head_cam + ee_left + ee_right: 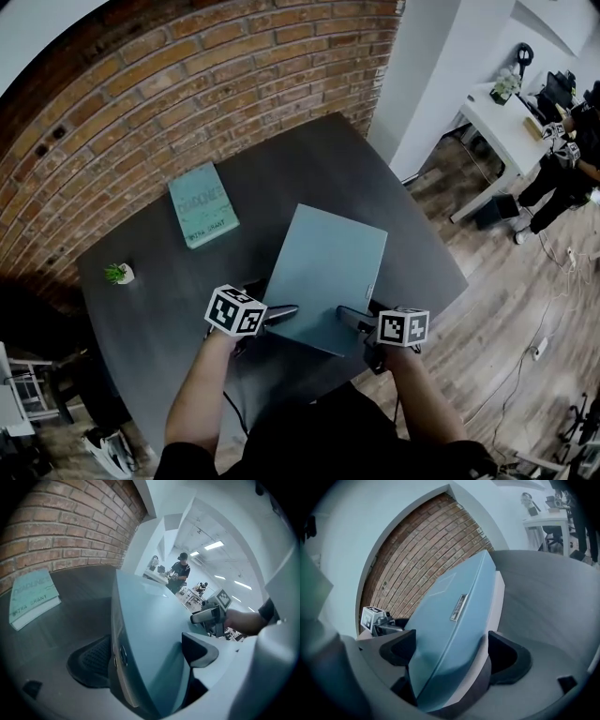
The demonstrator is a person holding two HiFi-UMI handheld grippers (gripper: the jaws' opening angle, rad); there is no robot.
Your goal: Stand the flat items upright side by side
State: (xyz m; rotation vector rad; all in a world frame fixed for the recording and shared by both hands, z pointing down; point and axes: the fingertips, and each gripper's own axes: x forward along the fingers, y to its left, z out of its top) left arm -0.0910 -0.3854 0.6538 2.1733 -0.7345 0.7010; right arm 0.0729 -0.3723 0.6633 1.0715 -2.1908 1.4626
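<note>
A large blue-grey book (323, 272) lies tilted over the dark table (356, 159), its near edge off the surface. My left gripper (281, 311) is shut on its near left corner, one jaw above the cover and one below (145, 660). My right gripper (352, 317) is shut on the near right corner the same way (452, 656). The book (450, 616) fills the gap between both pairs of jaws. A smaller teal book (202, 204) lies flat on the table beyond it to the left, also in the left gripper view (33, 597).
A tiny potted plant (119, 273) stands near the table's left edge. A brick wall (187, 84) runs behind the table. To the right, past wooden floor, a white desk (497, 122) stands with a person (572, 159) beside it.
</note>
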